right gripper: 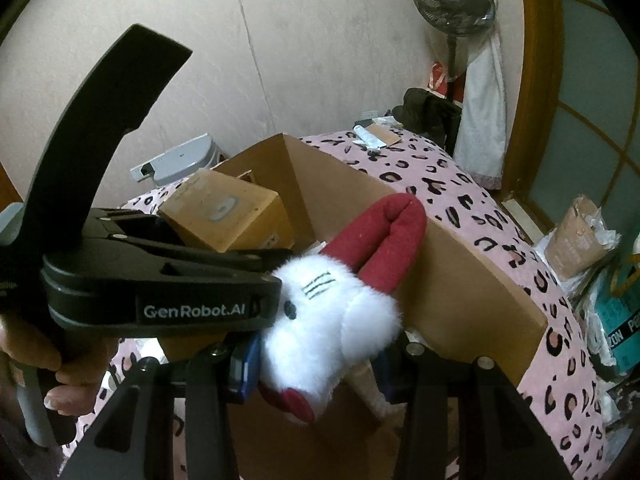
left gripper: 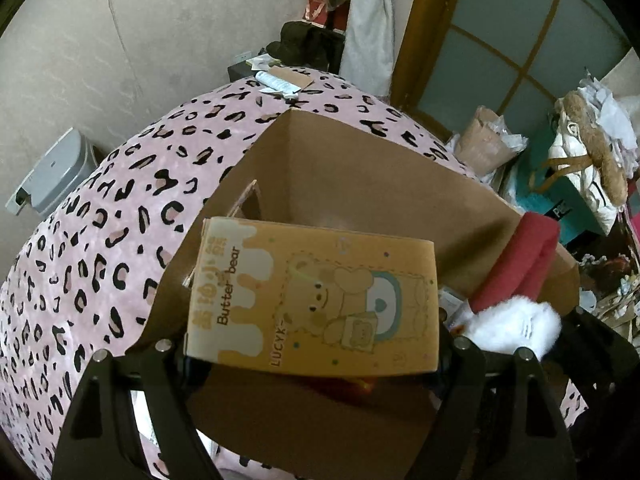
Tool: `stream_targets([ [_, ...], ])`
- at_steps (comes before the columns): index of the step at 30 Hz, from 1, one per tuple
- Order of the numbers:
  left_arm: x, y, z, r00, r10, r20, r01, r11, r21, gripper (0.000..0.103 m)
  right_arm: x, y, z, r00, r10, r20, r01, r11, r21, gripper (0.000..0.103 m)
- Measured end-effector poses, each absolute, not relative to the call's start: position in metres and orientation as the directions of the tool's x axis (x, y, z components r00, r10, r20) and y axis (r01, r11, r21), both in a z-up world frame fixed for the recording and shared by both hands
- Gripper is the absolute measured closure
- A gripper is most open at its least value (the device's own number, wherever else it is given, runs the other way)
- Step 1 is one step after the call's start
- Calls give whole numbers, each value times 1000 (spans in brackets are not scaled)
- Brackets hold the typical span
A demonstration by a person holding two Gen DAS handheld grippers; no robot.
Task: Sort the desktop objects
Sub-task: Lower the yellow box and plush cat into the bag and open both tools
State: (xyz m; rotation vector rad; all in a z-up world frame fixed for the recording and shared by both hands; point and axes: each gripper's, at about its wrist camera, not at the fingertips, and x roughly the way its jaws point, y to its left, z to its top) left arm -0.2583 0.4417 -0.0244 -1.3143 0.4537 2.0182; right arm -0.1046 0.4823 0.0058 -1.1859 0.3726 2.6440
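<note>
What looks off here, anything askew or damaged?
Nothing damaged or spilled. The Butter bear box, held across the left gripper, sits slightly tilted over the open cardboard box. The plush toy in the right gripper hangs upside down, red ears pointing away.

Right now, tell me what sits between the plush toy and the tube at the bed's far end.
In the right wrist view, the cardboard box wall and bare leopard-print blanket separate the plush toy from the tube.

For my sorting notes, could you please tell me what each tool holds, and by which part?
The left tool grips the Butter bear box across its two short ends. The right tool grips the plush toy by its white fluffy body.
</note>
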Motion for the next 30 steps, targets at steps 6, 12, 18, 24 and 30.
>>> stream_targets([
  [6, -259, 439, -24, -256, 351, -901, -697, -713, -79, 19, -104, 481, 7, -640, 91, -763, -294, -946, 134, 54],
  [12, -257, 437, -20, -256, 350, -901, -693, -716, -81, 18, -102, 481, 11, -628, 125, -768, -314, -944, 103, 50],
  [18, -254, 431, -5, -295, 363, -884, -689, -722, -66, 10, -100, 481, 23, -633, 152, -759, -326, -942, 83, 48],
  [24, -253, 422, 14, -317, 387, -866, -683, -726, -75, 6, -95, 482, 32, -640, 159, -752, -327, -942, 80, 47],
  [30, -251, 401, 29, -325, 412, -851, -654, -748, -113, 6, -86, 480, 43, -650, 163, -742, -328, -941, 81, 48],
])
